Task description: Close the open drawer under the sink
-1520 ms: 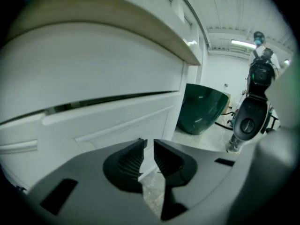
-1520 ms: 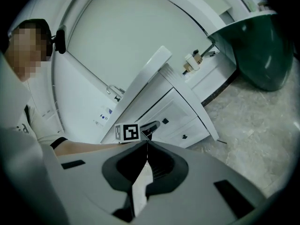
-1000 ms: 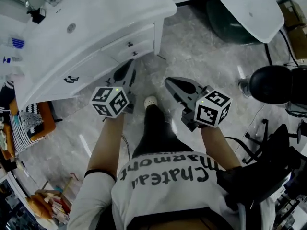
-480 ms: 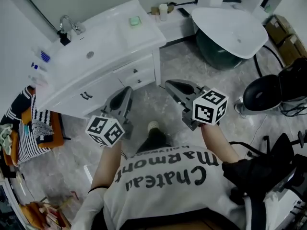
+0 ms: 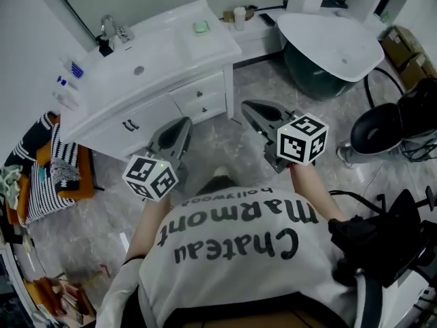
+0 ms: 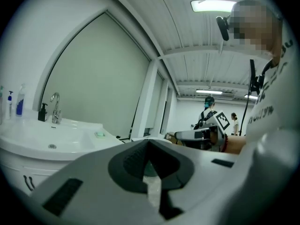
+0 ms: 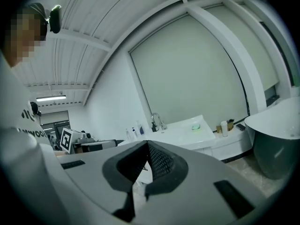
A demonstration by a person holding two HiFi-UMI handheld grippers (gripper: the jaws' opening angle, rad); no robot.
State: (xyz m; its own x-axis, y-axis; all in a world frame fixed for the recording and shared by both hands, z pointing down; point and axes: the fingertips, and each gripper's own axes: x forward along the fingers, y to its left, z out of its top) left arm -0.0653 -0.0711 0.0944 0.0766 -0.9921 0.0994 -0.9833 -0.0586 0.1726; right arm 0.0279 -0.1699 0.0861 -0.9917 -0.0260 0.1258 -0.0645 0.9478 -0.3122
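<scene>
- Bottom of the head view: the person's white shirt with both forearms reaching up-frame.
- Left gripper, left of centre – jaws pressed together, nothing between them. It hangs over the floor, just short of the vanity.
- Right gripper, right of centre – jaws also closed and empty, level with the left one and apart from it.
- The vanity runs across the upper left. Its two small drawers sit at the right end of its front, stacked, and both look flush with it.
- On top are the sink and a faucet, with a green soap to the right.
- Upper right: a white tub.
</scene>
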